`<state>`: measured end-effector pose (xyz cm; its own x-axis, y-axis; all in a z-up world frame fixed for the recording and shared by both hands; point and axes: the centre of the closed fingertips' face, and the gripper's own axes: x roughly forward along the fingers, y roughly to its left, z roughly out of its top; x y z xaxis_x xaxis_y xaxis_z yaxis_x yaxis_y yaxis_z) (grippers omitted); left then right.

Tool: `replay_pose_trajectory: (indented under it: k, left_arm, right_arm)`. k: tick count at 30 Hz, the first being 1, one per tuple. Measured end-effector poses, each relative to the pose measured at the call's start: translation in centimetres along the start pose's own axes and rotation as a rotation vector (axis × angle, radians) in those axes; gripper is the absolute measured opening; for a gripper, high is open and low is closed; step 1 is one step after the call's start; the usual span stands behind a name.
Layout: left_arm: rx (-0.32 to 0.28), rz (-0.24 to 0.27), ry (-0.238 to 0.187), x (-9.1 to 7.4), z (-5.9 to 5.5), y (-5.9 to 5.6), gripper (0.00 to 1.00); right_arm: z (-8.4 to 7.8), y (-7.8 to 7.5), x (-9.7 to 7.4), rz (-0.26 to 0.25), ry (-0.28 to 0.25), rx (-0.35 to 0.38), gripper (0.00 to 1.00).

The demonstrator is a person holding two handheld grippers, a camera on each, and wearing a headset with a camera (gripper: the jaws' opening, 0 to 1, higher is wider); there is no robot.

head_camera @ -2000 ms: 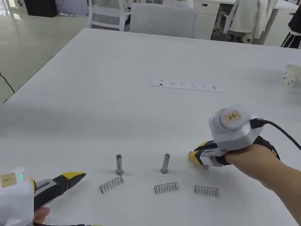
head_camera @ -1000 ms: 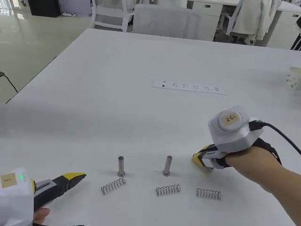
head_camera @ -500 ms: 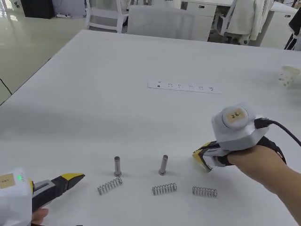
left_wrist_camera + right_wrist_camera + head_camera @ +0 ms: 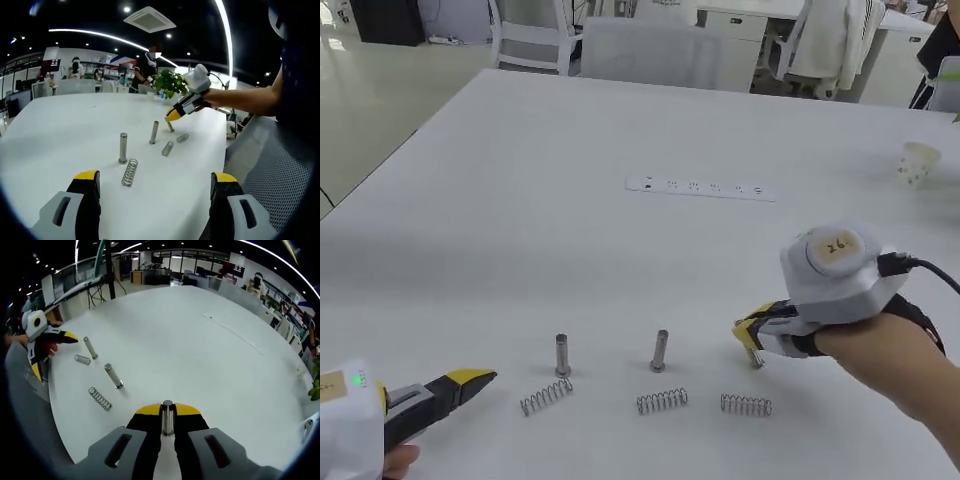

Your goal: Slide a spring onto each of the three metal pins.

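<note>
Holding one metal pin: right gripper (image 4: 751, 338) has its jaws closed on the held pin (image 4: 167, 419). The pin runs along the gap between the jaws, its end poking out past the yellow tips. In the head view it hangs down from the tips at the near right of the table (image 4: 620, 130). Can't tell whether its lower end touches the surface. A hand wraps the gripper body.

Left gripper (image 4: 156, 176) sits at the near left, jaws spread wide with nothing between them, pointing toward the row of parts. Its yellow tips are near the left spring (image 4: 546, 396), not touching.

Two more pins stand upright on the table, well apart from each other: left pin (image 4: 561, 355) and middle pin (image 4: 660, 351). Both are bare. Middle pin stands between left pin and the held one.

Three springs lie flat on the table in a row just nearer than the pins. Left spring is angled, just beside the base of left pin. Middle spring (image 4: 662, 401) is near the middle pin. Right spring (image 4: 746, 404) lies just on the near side of the right gripper's tips. None is on a pin yet.

Far side of the table: white power strip (image 4: 700, 187) around the centre, paper cup (image 4: 917, 163) at the far right.
</note>
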<state>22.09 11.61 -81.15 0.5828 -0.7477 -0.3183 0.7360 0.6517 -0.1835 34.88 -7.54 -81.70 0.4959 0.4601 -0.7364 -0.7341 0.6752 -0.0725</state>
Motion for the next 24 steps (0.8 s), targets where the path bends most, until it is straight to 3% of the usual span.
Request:
replay_pose_trajectory:
  k: [24]
  left_arm:
    - [0.018, -0.014, 0.001, 0.2, 0.4, -0.5, 0.88]
  right_arm:
    - [-1.1, 0.2, -2.0, -0.003, -0.019, 0.043, 0.06]
